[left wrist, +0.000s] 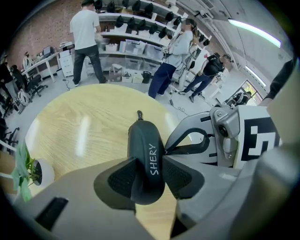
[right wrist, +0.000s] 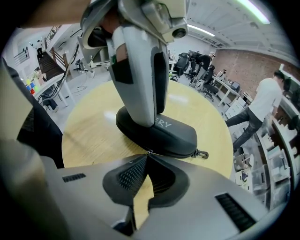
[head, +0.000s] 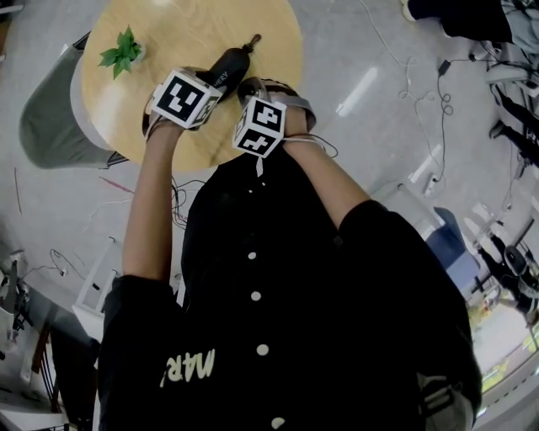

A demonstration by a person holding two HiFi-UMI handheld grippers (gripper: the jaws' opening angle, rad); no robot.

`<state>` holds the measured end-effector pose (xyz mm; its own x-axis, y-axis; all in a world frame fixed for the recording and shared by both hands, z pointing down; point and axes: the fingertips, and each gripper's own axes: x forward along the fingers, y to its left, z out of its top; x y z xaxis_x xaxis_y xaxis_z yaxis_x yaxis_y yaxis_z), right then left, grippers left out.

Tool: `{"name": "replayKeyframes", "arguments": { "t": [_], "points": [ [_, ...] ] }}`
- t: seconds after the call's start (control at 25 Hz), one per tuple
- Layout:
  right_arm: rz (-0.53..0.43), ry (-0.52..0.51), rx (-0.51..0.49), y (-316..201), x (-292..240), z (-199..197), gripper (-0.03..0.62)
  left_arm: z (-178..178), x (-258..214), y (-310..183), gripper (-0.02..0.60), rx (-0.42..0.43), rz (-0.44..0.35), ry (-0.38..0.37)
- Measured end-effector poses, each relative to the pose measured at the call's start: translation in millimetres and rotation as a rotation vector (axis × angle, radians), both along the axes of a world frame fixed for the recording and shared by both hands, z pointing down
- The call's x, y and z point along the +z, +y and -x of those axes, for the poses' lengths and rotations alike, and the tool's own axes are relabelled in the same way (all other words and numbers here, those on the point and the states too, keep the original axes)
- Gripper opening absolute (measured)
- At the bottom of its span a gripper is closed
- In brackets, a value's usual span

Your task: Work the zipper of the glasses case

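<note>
The black oblong hard-shell glasses case [head: 232, 66] with white lettering lies on the round light-wood table [head: 181, 25], at 3 o'clock of the table's centre in the head view. Its near half is hidden there under the two marker cubes [head: 185, 97]. Long axis: 7 to 1 o'clock, with the small metal clip [head: 253, 39] at the 1 o'clock end.

The left gripper [left wrist: 149, 171] clamps the case's near end, one pad on each side wall. The right gripper [right wrist: 147, 154] is closed. Its tips meet at the zipper seam [right wrist: 176, 151] on a small metal zipper pull [right wrist: 149, 151], which the pads mostly cover and which is hard to make out.

A small green potted plant [head: 122, 52] stands at 9 o'clock of the case, well apart.
</note>
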<state>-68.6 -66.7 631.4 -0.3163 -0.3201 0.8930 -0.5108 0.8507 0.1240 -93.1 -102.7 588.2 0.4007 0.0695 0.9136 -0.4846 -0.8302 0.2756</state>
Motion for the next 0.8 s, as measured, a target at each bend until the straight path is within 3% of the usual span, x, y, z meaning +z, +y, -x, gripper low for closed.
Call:
{"name": "replayKeyframes", "arguments": {
  "t": [0.8],
  "points": [
    [0.041,-0.062,0.172,19,-2,28,0.006,-1,2,3,0.17,0.053,0.089,-0.059]
  ]
}}
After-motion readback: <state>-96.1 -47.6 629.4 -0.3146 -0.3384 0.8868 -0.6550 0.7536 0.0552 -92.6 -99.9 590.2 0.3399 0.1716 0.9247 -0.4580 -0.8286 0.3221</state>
